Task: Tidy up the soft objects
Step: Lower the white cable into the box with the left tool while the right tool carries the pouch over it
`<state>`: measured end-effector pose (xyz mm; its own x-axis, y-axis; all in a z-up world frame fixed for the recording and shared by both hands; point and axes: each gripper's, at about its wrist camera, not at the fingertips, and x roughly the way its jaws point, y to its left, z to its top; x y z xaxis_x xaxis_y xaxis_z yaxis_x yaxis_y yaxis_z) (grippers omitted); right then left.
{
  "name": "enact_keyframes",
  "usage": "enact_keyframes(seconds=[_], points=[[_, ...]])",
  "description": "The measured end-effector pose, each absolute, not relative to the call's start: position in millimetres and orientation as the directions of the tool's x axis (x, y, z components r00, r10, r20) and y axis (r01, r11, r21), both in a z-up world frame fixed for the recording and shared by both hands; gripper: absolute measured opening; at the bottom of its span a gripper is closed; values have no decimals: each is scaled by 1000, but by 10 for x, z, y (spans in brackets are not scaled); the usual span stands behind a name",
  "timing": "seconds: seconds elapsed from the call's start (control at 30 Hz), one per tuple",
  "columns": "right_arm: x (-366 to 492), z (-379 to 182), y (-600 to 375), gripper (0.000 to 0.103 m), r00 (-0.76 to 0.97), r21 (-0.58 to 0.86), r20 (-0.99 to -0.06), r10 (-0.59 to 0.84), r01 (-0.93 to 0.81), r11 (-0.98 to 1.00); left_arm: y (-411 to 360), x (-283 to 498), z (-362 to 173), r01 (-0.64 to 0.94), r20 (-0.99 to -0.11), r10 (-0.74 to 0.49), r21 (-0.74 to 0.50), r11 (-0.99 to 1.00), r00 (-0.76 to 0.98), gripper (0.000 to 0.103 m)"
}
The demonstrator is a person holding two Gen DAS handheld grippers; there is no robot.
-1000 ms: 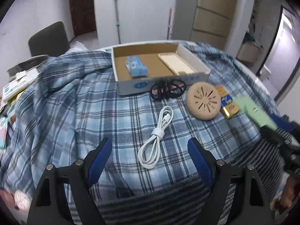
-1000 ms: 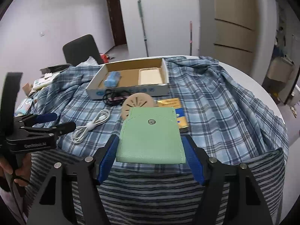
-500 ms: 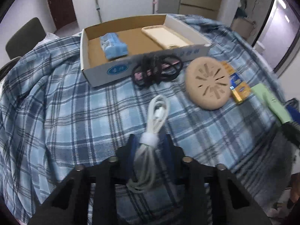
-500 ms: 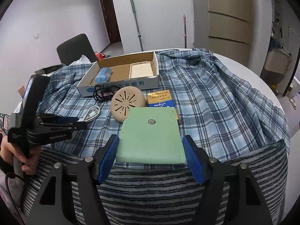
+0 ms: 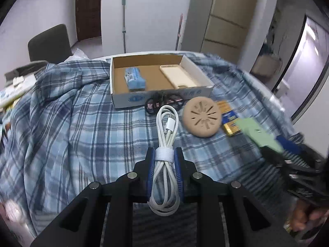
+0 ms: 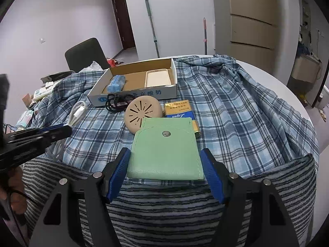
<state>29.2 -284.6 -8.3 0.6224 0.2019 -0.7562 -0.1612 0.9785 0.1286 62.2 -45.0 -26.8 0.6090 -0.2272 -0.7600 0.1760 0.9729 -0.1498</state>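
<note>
Left gripper (image 5: 164,171): jaws have just been closing and now clamp the white cable (image 5: 165,144) at its wrap band; a sec ago they stood wide apart with the cable lying on the plaid cloth (image 5: 82,127) between them. Cable now off the cloth, coil end hanging below the pads, plug end pointing toward the box. In the right wrist view the cable (image 6: 77,112) shows just beyond the left gripper (image 6: 61,131) tip.

Right gripper (image 6: 165,171): no change vs earlier frames. Blue pads sit against both side edges of the green pouch (image 6: 166,150), snap flap up; pouch held over the near table edge, above the striped cloth (image 6: 164,210).

Cardboard box (image 5: 164,96): same spot at back of table, contains blue packet (image 5: 133,79) and beige phone case (image 5: 178,76). Black cable (image 5: 162,103) touching box front wall. Round beige disc (image 5: 202,119) just beside it, yellow-blue pack (image 5: 229,119) next to disc. All unmoved.

Person's hand (image 5: 304,220) visible lower right in the left wrist view, blurred.
</note>
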Motion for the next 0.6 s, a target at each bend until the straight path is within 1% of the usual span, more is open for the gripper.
enact_keyframes(seconds=[0.07,0.17,0.23,0.33,0.43,0.53,0.6], points=[[287,-70,-2823,69,621,134,-754,213,-173,976,-476,532,-188,190,-741,-238,-152,970,627,20],[267,-41,-2773,69,625,129,-748,223,-193,973,-501,428,-93,192,-731,-220,-124,974,646,20],[258,-14,-2748,69,630,132,-741,232,-202,971,-483,406,-45,165,-724,-191,-107,980,663,20],[262,35,-2724,69,638,149,-729,246,-203,968,-446,408,-23,161,-716,-212,-139,977,665,20],[278,103,-2695,69,652,147,-715,252,-212,966,-440,442,5,151,-711,-196,-127,980,675,20],[340,233,-2659,69,682,128,-688,248,-222,967,-452,493,142,167,-687,-207,-125,978,697,20],[424,377,-2640,69,717,112,-653,244,-227,967,-467,549,290,170,-658,-201,-112,979,726,20]])
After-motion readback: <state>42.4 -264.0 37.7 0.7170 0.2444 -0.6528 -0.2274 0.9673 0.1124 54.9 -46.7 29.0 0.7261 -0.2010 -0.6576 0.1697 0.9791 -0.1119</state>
